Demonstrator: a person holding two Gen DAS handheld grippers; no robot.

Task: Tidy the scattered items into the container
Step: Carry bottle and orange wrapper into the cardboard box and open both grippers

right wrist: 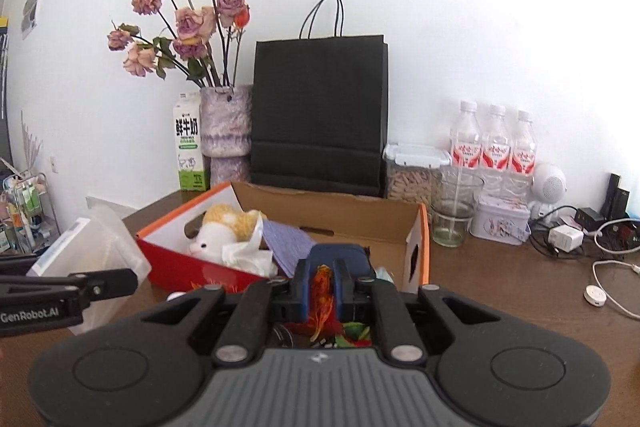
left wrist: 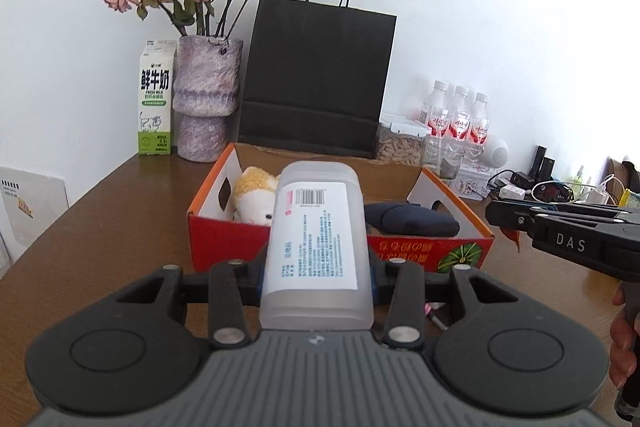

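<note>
An open red and orange cardboard box [left wrist: 224,239] [right wrist: 176,263] stands on the brown table. Inside lie a yellow-and-white plush toy [left wrist: 254,195] [right wrist: 224,231], a dark blue pouch [left wrist: 412,221] [right wrist: 340,255], a purple cloth [right wrist: 286,241] and a crumpled tissue [right wrist: 246,255]. My left gripper [left wrist: 316,267] is shut on a frosted plastic case with a barcode label [left wrist: 316,247] [right wrist: 92,259], held in front of the box's near wall. My right gripper [right wrist: 324,287] is shut on an orange-red feathery item [right wrist: 322,291], at the box's near right corner.
Behind the box stand a black paper bag [left wrist: 316,79], a vase of dried roses [left wrist: 206,99], a milk carton [left wrist: 156,99], three water bottles [right wrist: 494,143], a jar [right wrist: 416,171], a glass [right wrist: 454,211] and a tin [right wrist: 500,223]. Chargers and cables [right wrist: 592,239] lie at right.
</note>
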